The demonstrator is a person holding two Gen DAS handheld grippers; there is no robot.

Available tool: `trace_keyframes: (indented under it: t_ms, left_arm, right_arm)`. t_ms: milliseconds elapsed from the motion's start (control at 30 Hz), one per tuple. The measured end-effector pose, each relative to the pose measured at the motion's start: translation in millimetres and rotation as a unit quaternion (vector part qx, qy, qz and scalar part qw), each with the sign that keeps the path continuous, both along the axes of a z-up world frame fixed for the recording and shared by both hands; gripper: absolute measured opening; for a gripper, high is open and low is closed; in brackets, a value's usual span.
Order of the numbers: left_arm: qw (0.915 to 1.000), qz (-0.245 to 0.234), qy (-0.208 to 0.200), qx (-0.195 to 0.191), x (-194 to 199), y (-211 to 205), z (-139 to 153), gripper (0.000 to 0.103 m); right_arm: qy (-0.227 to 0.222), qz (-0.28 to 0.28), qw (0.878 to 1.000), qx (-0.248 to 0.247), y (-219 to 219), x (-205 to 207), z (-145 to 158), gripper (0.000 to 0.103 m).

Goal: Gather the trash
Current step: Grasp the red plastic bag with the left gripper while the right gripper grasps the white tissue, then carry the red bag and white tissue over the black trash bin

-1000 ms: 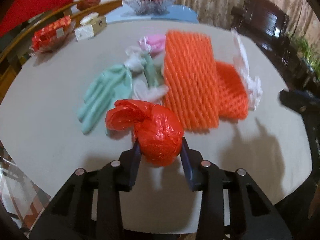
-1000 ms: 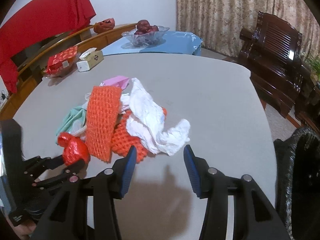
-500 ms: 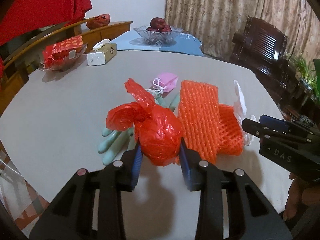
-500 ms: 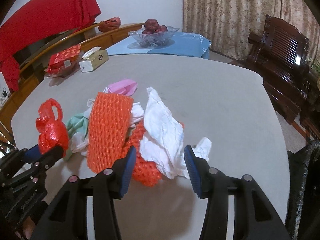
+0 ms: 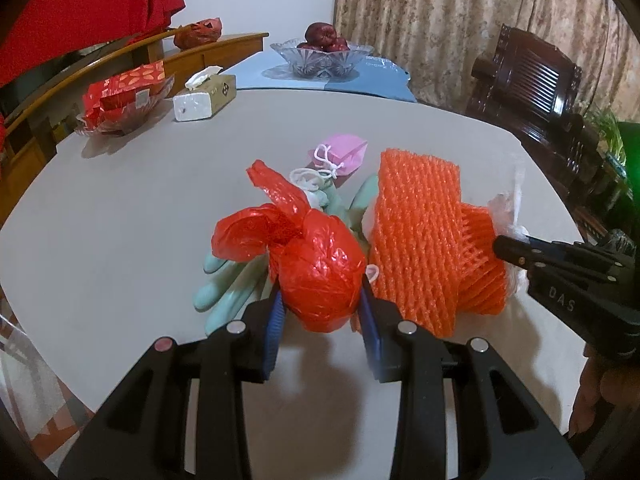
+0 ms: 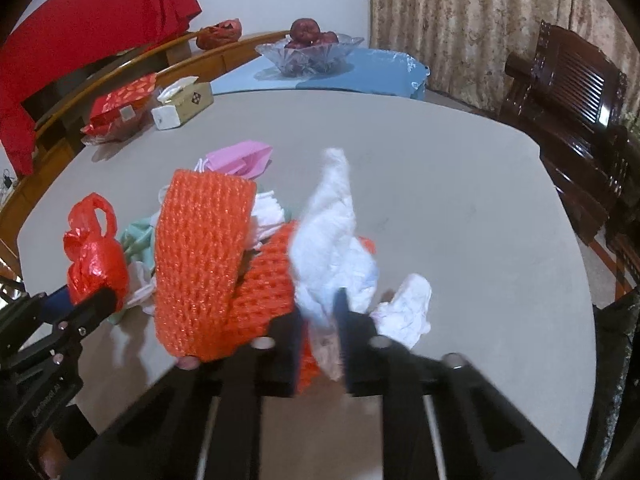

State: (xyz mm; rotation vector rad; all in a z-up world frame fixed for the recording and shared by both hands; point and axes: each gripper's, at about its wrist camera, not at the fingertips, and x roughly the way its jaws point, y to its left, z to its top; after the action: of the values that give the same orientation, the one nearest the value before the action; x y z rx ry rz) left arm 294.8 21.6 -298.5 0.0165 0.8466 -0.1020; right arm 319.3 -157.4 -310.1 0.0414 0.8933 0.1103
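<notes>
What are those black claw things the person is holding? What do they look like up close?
Each is a black plastic two-finger tool. The left gripper has angular black fingers lined with blue pads, and round silver or reddish studs sit along the top. The right gripper is built the same, though blurred here. Seen sideways from the left camera, its body carries raised lettering. No cables or sleeves show.

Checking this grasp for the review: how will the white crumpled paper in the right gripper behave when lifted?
Probably floppy: the white crumpled paper drapes in soft folds. Likely light, being thin. The right gripper, just closed, pinches only one fold, so the rest may trail or tear.
</notes>
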Motion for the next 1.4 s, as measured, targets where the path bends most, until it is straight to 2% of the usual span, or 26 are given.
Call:
trace_keyframes:
  t_ms: [33,133,500,800,1033,1400]
  left_arm:
    - [1.0000,0.000,-0.001,0.000,0,0,1,0.033]
    - [1.0000,0.002,-0.003,0.000,0,1,3,0.033]
    - [0.9999,-0.003,-0.012,0.008,-10,-8,20,0.033]
    - [0.9997,-0.018,-0.015,0.007,-33,-31,39,0.033]
    - [0.9994,-0.032,-0.006,0.009,-55,-70,50,0.033]
    - [0.9975,-0.070,-0.008,0.008,-81,-142,70,0.033]
  right_arm:
    - [-0.002,0.002,1.000,0.001,0,-1,1,0.004]
    - [-0.007,0.005,1.000,0.002,-2,-5,5,0.003]
    - [-0.031,0.000,1.000,0.002,-16,-30,35,0.002]
    - [-0.049,-0.008,0.999,-0.003,-46,-61,68,0.002]
    - [-0.051,-0.020,0.999,-0.003,-84,-89,87,0.002]
    - [-0.045,-0.064,0.997,-0.007,-159,-130,91,0.002]
